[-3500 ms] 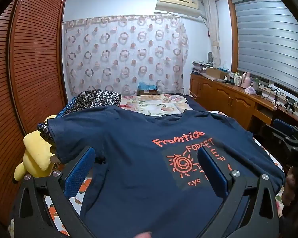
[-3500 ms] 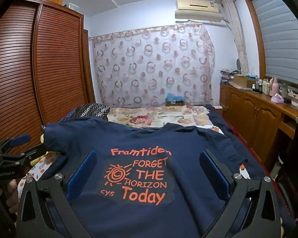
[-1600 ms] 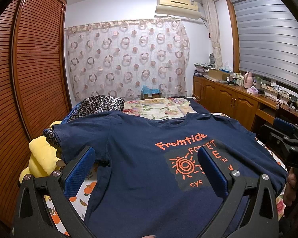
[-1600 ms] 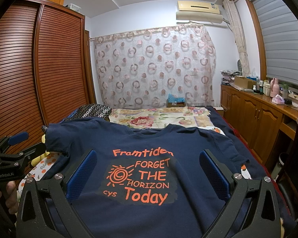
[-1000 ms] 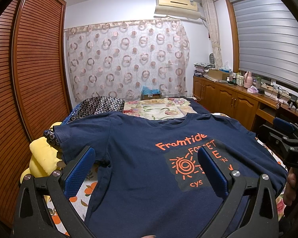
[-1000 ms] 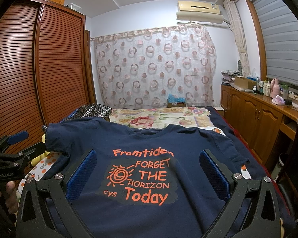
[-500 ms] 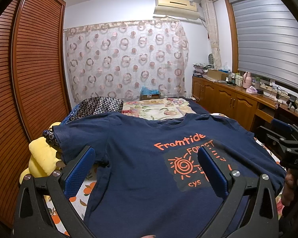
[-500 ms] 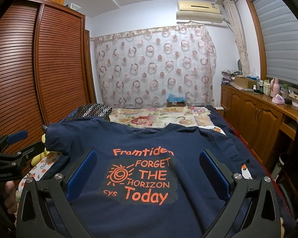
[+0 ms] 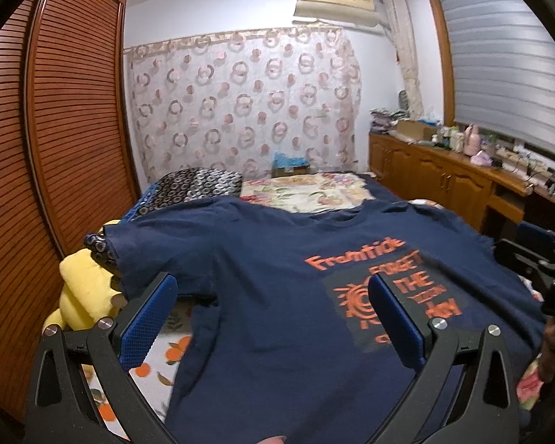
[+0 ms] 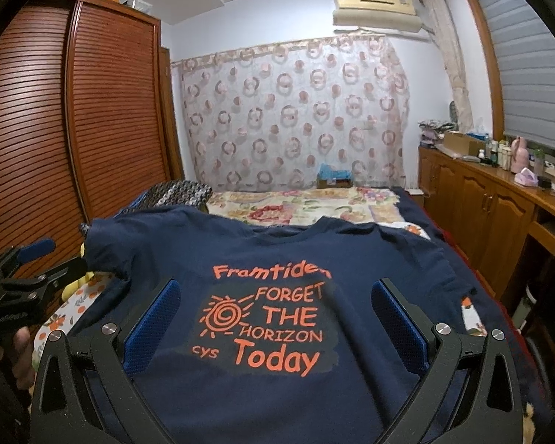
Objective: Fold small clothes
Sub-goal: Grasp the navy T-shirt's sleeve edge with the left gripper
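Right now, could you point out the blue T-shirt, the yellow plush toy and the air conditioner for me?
blue T-shirt [image 10: 277,251]: right wrist view, on the chest just above the orange print.
yellow plush toy [image 9: 85,292]: left wrist view, on its yellow body beside the shirt's sleeve.
air conditioner [image 10: 373,2]: right wrist view, on its front panel.

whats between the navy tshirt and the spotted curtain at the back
Past the t-shirt collar lies the floral bedspread, with a patterned pillow at its left and a small blue-topped box before the curtain. The right wrist view shows it best.
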Tool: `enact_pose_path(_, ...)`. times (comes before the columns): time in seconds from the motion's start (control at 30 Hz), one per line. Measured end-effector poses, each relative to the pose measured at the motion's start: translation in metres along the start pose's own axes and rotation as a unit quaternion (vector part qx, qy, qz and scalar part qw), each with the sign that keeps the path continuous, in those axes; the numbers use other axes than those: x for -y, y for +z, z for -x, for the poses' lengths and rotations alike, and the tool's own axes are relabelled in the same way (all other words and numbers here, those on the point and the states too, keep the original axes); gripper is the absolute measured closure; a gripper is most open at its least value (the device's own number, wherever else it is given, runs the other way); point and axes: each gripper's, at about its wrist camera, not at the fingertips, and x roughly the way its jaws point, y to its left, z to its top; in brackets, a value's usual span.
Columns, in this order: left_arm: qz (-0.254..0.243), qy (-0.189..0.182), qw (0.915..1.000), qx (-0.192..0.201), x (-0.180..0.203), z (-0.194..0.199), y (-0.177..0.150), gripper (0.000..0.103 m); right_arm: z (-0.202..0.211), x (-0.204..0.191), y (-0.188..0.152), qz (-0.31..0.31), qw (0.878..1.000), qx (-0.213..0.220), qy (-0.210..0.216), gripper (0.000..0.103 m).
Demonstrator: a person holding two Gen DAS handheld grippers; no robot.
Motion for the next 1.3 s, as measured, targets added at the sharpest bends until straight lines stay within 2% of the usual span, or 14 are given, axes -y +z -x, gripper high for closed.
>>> enact_pose_path(0.23,0.000,-0.001,0.9995,-0.033,-0.029,-0.036,-0.002,0.000,-0.027,-0.003,0.008,0.026,0.999,-0.022,0.040,0.001)
enact_pose_path(0.57,0.015,0.009,0.9978,-0.064,-0.065,-0.064,-0.001,0.000,-0.070,0.012,0.026,0.048,0.995,-0.065,0.066,0.001)
enact_pose_path(0.73,0.025,0.010,0.9963,-0.082,-0.089,-0.075,0.006,0.000,-0.096,0.015,0.039,0.056,0.990,-0.096,0.085,0.001)
enact_pose_path(0.83,0.021,0.021,0.9955,-0.090,-0.099,-0.083,0.009,0.000,-0.112,0.020,0.046,0.053,0.986,-0.114,0.109,0.001)
enact_pose_path(1.0,0.024,0.040,0.9936,-0.103,-0.124,-0.099,0.018,0.000,-0.139,0.023,0.058,0.071,0.980,-0.135,0.126,0.002)
enact_pose_path(1.13,0.034,0.039,0.9935,-0.102,-0.144,-0.108,0.027,0.000,-0.162,0.025,0.070,0.077,0.976,-0.148,0.139,0.002)
enact_pose_path(1.3,0.067,0.037,0.9902,-0.118,-0.174,-0.124,0.034,0.022,-0.198,0.026,0.082,0.083,0.971,-0.168,0.150,0.002)
